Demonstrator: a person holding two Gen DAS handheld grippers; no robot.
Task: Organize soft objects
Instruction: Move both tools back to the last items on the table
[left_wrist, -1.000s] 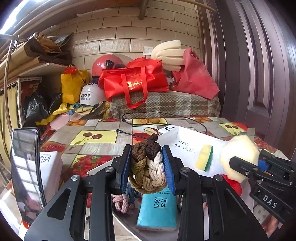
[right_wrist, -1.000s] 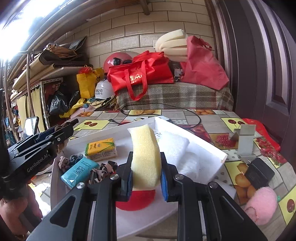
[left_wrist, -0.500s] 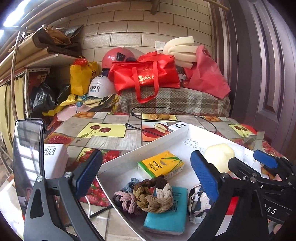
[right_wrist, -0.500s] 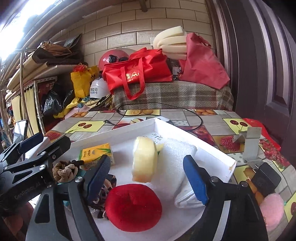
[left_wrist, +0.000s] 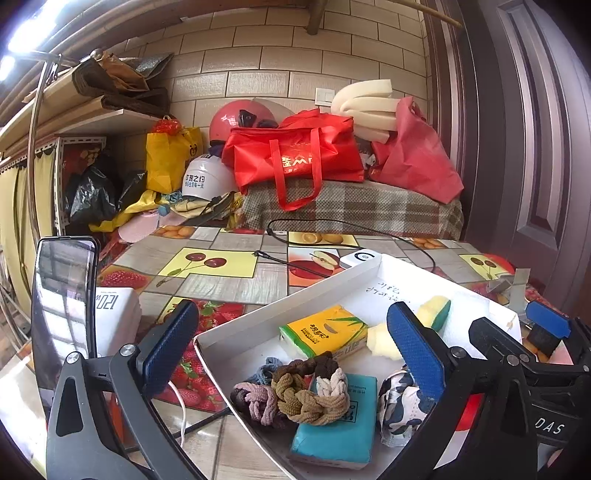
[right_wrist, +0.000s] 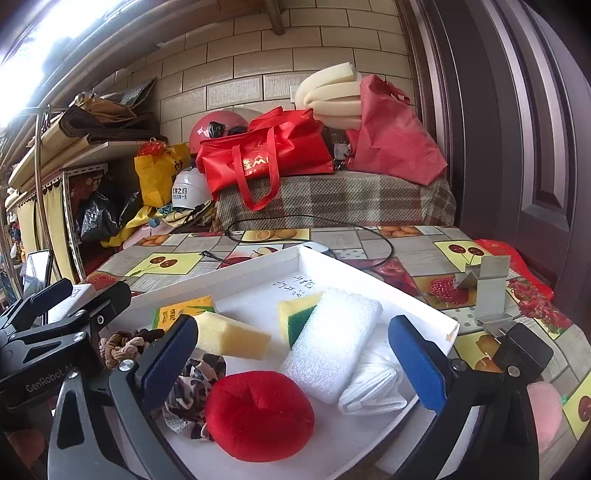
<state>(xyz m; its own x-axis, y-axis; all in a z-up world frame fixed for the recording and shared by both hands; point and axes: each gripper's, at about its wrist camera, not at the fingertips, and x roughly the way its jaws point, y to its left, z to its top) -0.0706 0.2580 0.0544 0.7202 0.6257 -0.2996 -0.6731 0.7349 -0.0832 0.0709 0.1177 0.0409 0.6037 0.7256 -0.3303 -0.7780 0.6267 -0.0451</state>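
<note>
A white tray holds soft things. The braided brown and cream hair tie lies on a teal tissue pack, beside a pink and purple tie. A yellow tissue pack, a yellow sponge, a yellow-green scouring sponge, a white foam block, a red pouf and a camouflage mask lie in it too. My left gripper is open and empty above the ties. My right gripper is open and empty above the sponges.
A phone stands at the left by a white box. A black cable runs behind the tray. A metal bracket, a black block and a pink pouf sit right of it. Bags and helmets fill the back.
Both grippers have opened and drawn back. The left let go of the braided tie onto the teal pack. The right let go of the yellow sponge, which now lies flat in the tray.
</note>
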